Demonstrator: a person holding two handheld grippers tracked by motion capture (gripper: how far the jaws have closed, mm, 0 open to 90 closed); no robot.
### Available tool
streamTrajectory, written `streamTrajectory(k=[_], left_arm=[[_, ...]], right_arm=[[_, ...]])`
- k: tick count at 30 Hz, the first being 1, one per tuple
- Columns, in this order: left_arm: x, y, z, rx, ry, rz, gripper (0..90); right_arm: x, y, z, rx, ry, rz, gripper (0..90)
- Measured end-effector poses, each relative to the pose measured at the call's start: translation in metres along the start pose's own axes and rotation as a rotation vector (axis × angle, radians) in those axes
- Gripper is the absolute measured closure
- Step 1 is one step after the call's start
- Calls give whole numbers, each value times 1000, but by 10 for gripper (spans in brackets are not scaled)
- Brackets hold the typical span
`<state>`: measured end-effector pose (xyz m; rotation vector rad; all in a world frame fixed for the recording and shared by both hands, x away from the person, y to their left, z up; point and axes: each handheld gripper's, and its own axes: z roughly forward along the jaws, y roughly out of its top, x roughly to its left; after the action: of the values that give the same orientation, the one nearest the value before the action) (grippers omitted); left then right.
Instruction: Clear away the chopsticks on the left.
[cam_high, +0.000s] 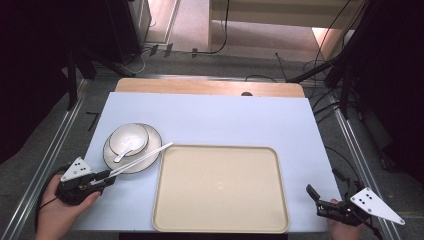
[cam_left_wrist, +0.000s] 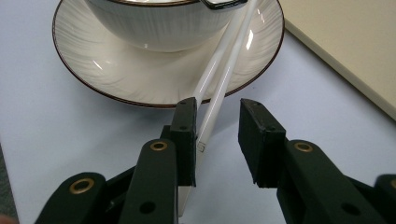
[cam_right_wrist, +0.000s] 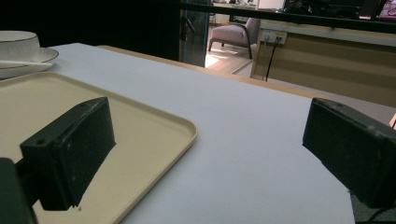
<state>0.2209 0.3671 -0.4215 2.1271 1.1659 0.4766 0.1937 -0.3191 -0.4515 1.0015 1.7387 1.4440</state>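
The step in hand looks like picking up the white chopsticks (cam_left_wrist: 219, 79), which lie slanted across the rim of the plate (cam_left_wrist: 116, 84) beside the bowl (cam_left_wrist: 154, 28), near ends out over the table (cam_high: 225, 115). The left claw (cam_left_wrist: 217, 140) straddles those ends with a gap left on one side (one pad seems to touch, though nothing is pinched yet). Next it must close evenly on both sticks, then lift toward the tray (cam_high: 220, 187). The right claw (cam_right_wrist: 205, 154) waits wide open beside the tray.

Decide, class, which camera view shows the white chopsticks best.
The left gripper view: the chopsticks run large from the plate to between the left gripper. The high view shows them small but whole; the right gripper view, a sliver.
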Motion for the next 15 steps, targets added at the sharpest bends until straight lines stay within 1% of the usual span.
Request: streamTrajectory(k=[7,9,12,15], left_arm=[[-3,1,3,29,22,29,679],[-5,2,5,45,32,41,681],[-7,3,7,75,54,73,680],[-9,4,8,82,58,86,679]], right_arm=[[0,0,0,0,-1,3,25],[0,0,0,1,-1,1,25],[-1,0,0,-2,-1,1,25],[0,0,0,1,0,4,25]])
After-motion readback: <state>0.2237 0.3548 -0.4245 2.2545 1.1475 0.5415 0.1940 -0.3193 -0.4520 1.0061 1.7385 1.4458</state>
